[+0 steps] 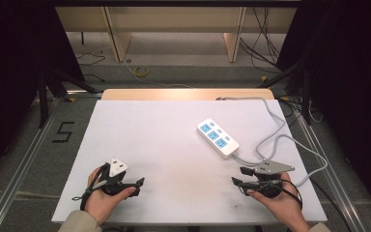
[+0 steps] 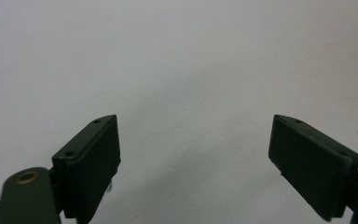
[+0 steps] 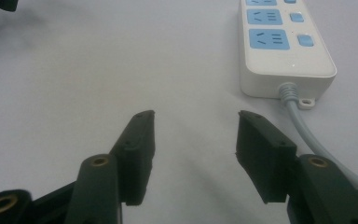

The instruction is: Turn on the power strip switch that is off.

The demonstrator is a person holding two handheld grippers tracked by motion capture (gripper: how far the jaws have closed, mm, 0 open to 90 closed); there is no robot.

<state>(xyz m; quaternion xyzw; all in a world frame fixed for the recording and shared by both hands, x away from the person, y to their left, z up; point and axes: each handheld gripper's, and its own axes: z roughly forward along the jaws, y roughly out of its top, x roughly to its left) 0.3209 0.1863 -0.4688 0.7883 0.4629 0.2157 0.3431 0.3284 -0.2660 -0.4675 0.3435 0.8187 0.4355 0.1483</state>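
The white power strip [image 1: 217,137] is lying far right on the worktop [image 1: 164,145], rigid, light and smooth-sided, likely best pinched across its narrow body, while both grippers, left gripper [image 1: 137,186] and right gripper [image 1: 238,176], are resting with jaws spread, empty.

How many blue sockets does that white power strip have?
3, in a row along the power strip: one at its far end, one in the middle, and one nearest the cable. None seems hidden.
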